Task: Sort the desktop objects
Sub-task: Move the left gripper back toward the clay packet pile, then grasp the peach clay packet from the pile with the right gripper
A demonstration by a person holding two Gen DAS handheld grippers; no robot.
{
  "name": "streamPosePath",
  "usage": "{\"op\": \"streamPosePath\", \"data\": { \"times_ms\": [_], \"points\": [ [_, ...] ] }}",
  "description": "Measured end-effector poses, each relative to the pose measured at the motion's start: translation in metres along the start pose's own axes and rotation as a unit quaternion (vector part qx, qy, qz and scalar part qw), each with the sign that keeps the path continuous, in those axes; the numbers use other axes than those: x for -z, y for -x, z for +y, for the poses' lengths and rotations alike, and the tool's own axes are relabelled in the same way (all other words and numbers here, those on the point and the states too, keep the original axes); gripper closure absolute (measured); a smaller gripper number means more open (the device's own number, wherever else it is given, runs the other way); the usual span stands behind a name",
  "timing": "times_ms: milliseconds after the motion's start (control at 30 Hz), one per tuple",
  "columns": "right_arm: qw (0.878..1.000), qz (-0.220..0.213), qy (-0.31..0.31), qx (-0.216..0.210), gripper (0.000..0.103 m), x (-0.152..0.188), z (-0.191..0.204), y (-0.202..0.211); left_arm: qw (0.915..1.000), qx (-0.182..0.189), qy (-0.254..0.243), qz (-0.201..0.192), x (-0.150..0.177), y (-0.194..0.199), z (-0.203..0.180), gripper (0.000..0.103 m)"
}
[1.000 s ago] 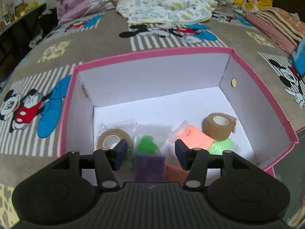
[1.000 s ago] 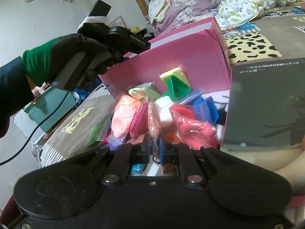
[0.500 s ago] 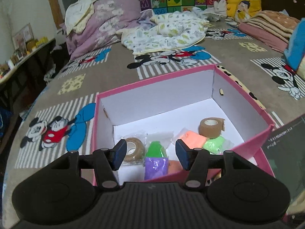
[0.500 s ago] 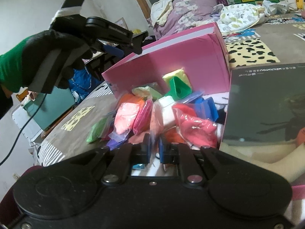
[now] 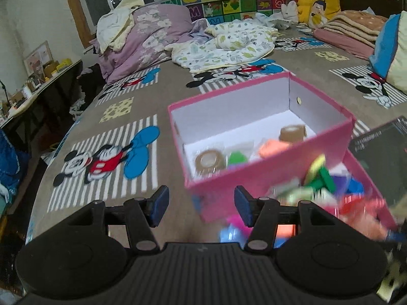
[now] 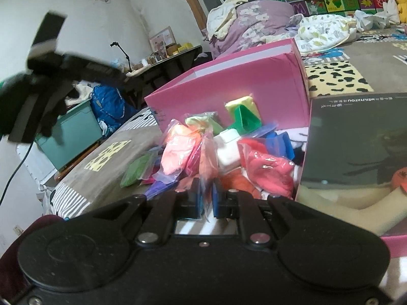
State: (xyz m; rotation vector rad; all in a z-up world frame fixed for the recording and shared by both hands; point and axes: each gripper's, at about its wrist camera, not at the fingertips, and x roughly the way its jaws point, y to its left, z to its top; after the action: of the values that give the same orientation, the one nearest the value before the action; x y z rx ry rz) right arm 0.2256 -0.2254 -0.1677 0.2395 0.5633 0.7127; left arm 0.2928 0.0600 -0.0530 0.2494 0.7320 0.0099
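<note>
A pink box point(image 5: 269, 167) sits on the bed and holds two tan tape rolls point(image 5: 292, 132), a green packet point(image 5: 237, 158) and an orange packet point(image 5: 272, 147). My left gripper point(image 5: 201, 202) is open and empty, above the bed in front of the box's near left corner. Beside the box lies a pile of coloured clay packets point(image 6: 229, 152), blurred in the left wrist view point(image 5: 330, 190). My right gripper point(image 6: 205, 198) is shut on the clear plastic edge of an orange packet point(image 6: 207, 157) at the near side of the pile.
A dark printed lid point(image 6: 356, 147) stands right of the pile. Blankets and pillows point(image 5: 152, 38) lie at the far end of the bed, plush toys point(image 5: 307, 0) at the back right. A dark desk point(image 5: 38, 89) and a teal bin point(image 6: 73, 132) stand left of the bed.
My left gripper has risen out of the pink box and pulled back and to the left, still open and empty. My right gripper stays shut on the packet in the pile.
</note>
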Motion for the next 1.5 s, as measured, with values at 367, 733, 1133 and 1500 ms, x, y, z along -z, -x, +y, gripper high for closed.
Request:
{"op": "streamPosePath", "data": {
  "times_ms": [367,733,1133,1500],
  "points": [
    [1.000,0.004,-0.019,-0.006,0.095,0.002,0.010,0.019,0.9915,0.024,0.122,-0.040,0.093,0.007,-0.020,0.048],
    [0.999,0.019,-0.030,0.020,0.095,-0.009,0.015,0.027,0.9814,0.042,0.172,-0.074,0.131,-0.004,-0.053,0.048],
    [0.978,0.111,0.145,0.097,0.029,0.001,0.046,0.010,0.9800,0.066,0.170,-0.081,0.133,-0.002,-0.059,0.048],
    [0.938,0.203,0.269,0.081,0.030,-0.007,0.050,-0.034,0.9800,0.076,0.165,-0.083,0.133,0.000,-0.062,0.048]
  ]
}}
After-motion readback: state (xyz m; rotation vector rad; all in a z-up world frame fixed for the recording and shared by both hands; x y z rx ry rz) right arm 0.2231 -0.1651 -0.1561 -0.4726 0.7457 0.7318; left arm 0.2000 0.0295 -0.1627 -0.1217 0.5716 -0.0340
